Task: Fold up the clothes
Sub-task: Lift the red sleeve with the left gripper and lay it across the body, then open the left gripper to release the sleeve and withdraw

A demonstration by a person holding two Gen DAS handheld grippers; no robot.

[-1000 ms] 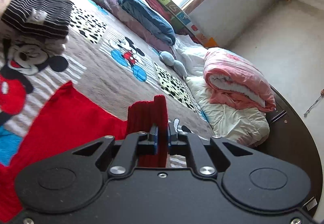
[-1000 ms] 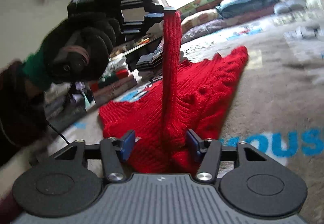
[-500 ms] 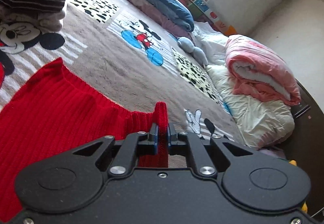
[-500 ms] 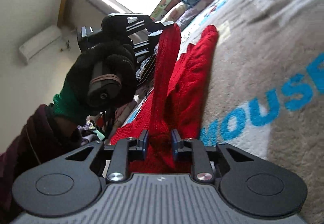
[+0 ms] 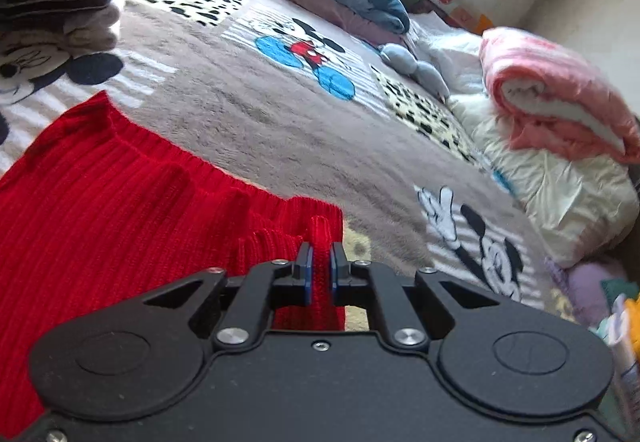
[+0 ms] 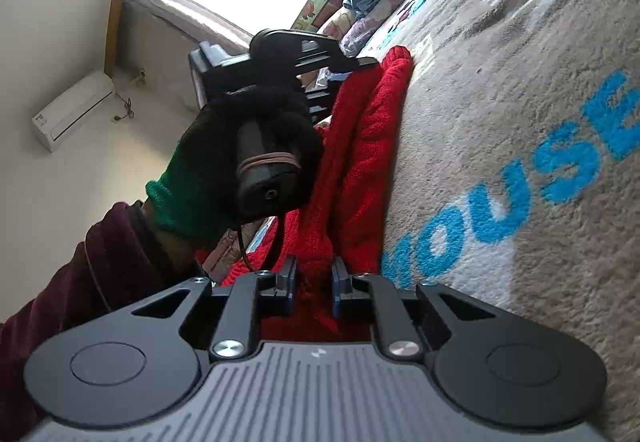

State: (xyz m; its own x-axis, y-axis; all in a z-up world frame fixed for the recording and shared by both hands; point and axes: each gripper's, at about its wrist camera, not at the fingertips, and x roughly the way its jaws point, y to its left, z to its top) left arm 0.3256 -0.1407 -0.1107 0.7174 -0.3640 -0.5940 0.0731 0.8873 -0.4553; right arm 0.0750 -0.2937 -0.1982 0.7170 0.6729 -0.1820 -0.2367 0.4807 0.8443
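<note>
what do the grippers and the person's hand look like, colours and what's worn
Both grippers are black, with blue pads on the fingers and silver screws. The left gripper has a smooth black body; the right gripper has a ribbed grey one. The left hand wears a black glove with a green cuff, then a dark maroon sleeve.

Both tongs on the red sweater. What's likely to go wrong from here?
1. The left tongs pinch only a narrow cuff strip of the red sweater; it may slip out.
2. The right tongs grip bunched knit, so the fold may land lumpy.
3. The blanket is fuzzy; dragged knit may catch.
</note>
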